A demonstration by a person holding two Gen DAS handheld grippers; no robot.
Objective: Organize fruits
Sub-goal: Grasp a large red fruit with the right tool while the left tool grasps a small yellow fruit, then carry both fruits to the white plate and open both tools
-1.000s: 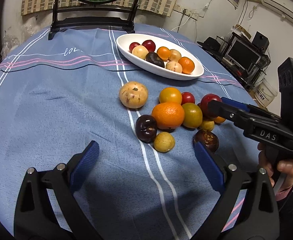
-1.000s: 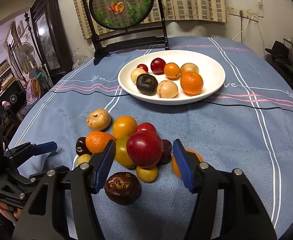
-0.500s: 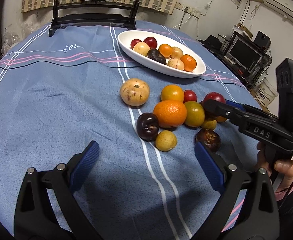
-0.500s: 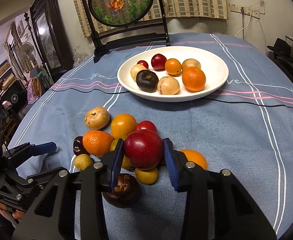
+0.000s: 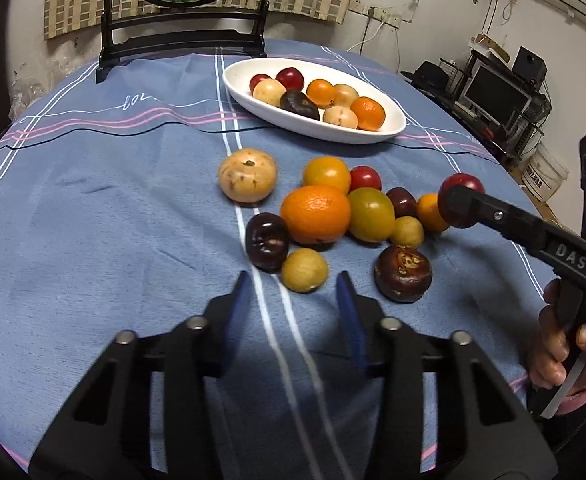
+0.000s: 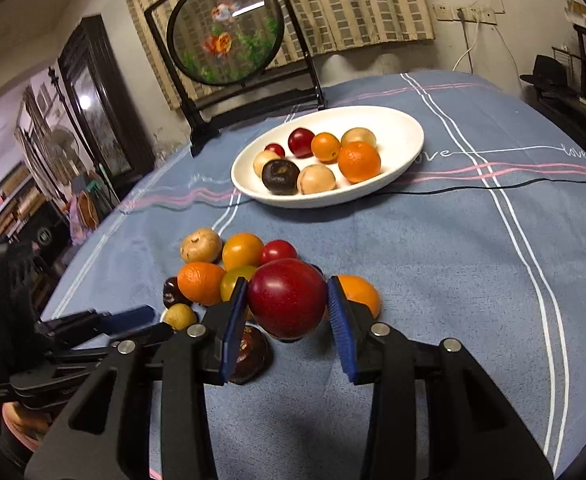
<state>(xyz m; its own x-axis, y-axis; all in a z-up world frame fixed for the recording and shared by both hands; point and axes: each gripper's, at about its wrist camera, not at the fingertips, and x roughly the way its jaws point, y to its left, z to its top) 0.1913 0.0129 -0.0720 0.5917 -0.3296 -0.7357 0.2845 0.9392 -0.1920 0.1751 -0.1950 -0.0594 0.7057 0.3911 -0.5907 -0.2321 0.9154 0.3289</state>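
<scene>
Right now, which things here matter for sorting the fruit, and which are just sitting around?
For the job:
- red apple, held in the right gripper
- loose fruit pile on the cloth
- white plate, part filled
- left gripper, open near the small yellow fruit

Just about:
- goldfish screen
- monitor
- white bucket

left gripper (image 5: 293, 300) – jaws parted, empty | right gripper (image 6: 287, 304) – clamped

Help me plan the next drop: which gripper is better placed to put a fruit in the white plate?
Right. The right gripper already clamps the red apple; the left gripper is empty.
</scene>
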